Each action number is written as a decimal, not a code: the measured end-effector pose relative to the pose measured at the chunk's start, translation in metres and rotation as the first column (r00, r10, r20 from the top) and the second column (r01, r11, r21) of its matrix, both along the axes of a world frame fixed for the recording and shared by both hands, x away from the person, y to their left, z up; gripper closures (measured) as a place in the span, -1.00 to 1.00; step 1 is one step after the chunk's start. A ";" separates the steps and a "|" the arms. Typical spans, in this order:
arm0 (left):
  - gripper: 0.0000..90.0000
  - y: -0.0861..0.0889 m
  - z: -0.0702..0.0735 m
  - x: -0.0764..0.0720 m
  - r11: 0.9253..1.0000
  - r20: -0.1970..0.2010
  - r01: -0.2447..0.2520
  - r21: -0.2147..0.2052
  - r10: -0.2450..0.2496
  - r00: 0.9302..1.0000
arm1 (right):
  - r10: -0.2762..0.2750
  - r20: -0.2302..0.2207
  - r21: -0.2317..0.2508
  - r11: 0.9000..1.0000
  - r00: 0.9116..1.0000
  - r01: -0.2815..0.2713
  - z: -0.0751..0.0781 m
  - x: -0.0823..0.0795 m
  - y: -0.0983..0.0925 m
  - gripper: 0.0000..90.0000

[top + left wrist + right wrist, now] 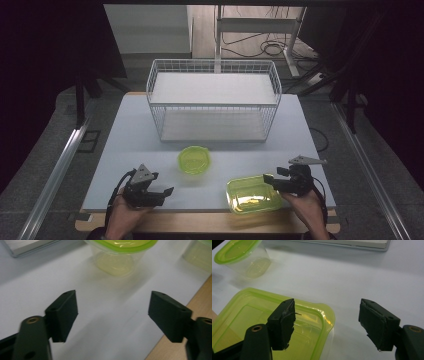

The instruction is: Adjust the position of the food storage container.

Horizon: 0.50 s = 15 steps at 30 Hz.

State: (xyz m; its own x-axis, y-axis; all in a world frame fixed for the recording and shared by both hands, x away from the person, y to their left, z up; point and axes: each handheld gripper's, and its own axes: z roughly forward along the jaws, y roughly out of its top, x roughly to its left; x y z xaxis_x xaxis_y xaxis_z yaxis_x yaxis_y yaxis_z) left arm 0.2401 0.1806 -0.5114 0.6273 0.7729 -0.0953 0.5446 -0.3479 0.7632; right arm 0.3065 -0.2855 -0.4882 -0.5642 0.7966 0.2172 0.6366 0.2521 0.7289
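Note:
A round clear container with a green rim (pixel 194 160) stands mid-table, and it appears ahead of my left gripper (pixel 113 305) too, as the round container (pixel 122 255). That left gripper (pixel 165 192) is near the front-left edge, pointing right, jaws open with nothing between them. A rectangular green container (pixel 253 194) sits near the front edge on the right. My right gripper (pixel 268 179) is at its right end, open. In the right gripper view the right gripper (pixel 327 312) has one jaw over the rectangular container (pixel 254 315) and the other outside its rim, neither pressing on it.
A white wire basket (pixel 214 102) with a shelf stands at the back of the white table (pixel 125 135). The wooden front edge (pixel 180 340) lies just beside my left gripper. The round container (pixel 242 257) stands beyond the rectangular one.

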 end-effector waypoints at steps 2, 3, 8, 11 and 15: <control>-0.21 -0.002 0.003 0.000 1.000 -0.007 0.013 -0.028 -0.013 1.000 | 0.004 0.003 0.000 1.000 1.000 -0.004 0.000 0.000 0.000 -0.33; -0.13 -0.003 0.004 0.000 0.999 -0.010 0.019 -0.040 -0.019 1.000 | 0.005 0.004 0.000 1.000 1.000 -0.005 0.000 0.001 0.000 -0.34; 0.23 -0.012 0.010 0.002 0.998 -0.022 0.024 -0.062 -0.025 0.999 | 0.012 0.012 -0.004 1.000 1.000 -0.012 0.000 0.000 0.002 -0.33; 0.41 -0.016 0.014 0.003 0.997 -0.019 0.034 -0.075 -0.036 0.999 | 0.012 0.019 -0.005 1.000 1.000 -0.012 0.000 -0.001 0.003 -0.33; 0.69 -0.029 0.022 0.008 0.993 -0.020 0.070 -0.092 -0.072 0.997 | 0.005 0.030 -0.004 1.000 1.000 -0.005 0.001 -0.001 0.002 -0.33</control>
State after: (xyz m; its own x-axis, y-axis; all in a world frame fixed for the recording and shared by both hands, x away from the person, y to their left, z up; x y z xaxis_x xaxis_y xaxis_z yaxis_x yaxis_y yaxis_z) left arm 0.2481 0.1514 -0.4898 0.6770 0.7141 -0.1782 0.5387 -0.3159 0.7810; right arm 0.3054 -0.2832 -0.4872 -0.5742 0.7946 0.1973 0.6133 0.2579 0.7465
